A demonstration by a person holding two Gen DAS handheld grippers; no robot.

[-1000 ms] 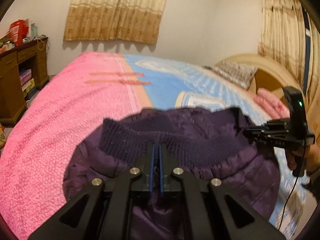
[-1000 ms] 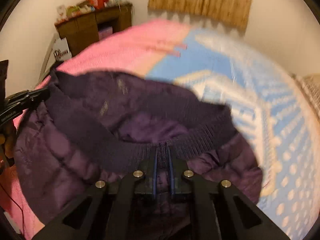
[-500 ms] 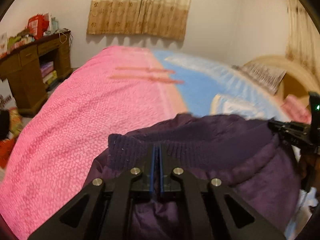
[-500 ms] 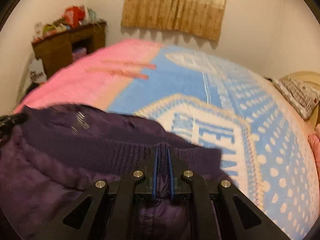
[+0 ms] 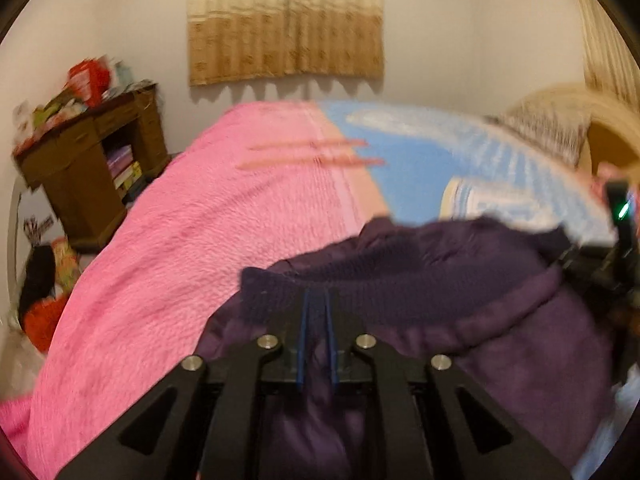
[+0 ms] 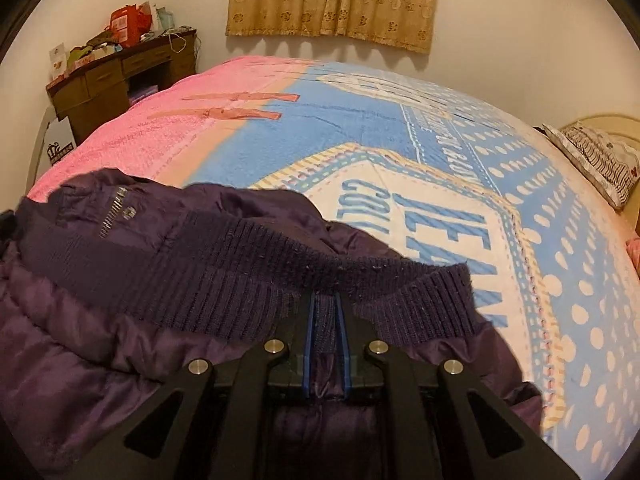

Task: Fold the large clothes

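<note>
Over the bed's (image 6: 400,128) near edge, your left tongs (image 5: 316,312) and right tongs (image 6: 325,312) pinch the soft, puffy, slippery jacket's (image 6: 100,360) knit hem (image 6: 240,280).

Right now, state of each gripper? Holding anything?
Left gripper: closed on the ribbed hem of the purple jacket.
Right gripper: closed on the same jacket's ribbed hem, fabric pinched between its fingers.

Open bedspread (image 6: 400,152) ahead, pillow (image 6: 596,156) far right, desk (image 6: 120,76) left
</note>
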